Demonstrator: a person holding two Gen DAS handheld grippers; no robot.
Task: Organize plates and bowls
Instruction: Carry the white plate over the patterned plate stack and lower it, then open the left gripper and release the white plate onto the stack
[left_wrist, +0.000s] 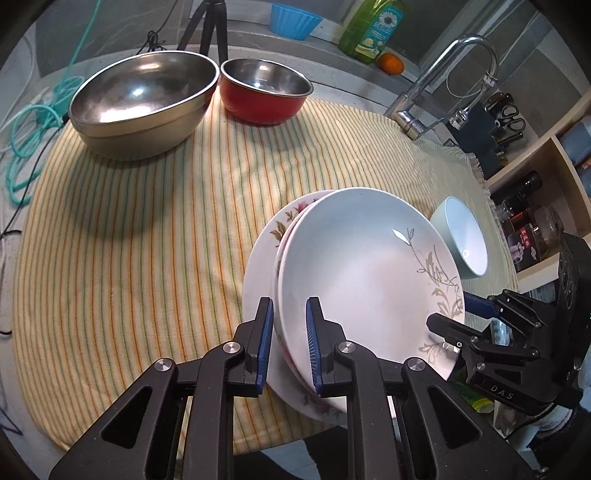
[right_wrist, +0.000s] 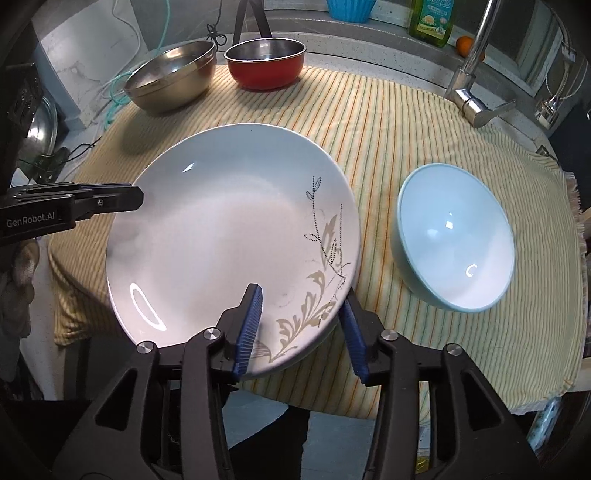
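Two grippers at plate stack, near edge of cloth (right_wrist: 424, 122).
L gripper (left_wrist: 290, 343) pinches stack rim; R gripper (right_wrist: 301, 328) jaws spread, rim between, not pressing. Plate (right_wrist: 229, 229) glazed: stiff, slick, fragile, so grip rims. Beyond: blue bowl (right_wrist: 456, 240), steel bowls (left_wrist: 144, 99).

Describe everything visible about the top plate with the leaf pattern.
The top plate is round, glossy white, ceramic-looking, with a beige-grey leaf sprig along one side. It lies tilted on a stack of floral plates over the striped cloth. The left gripper clamps the stack's near rim; the right gripper straddles its patterned edge, pads clear.
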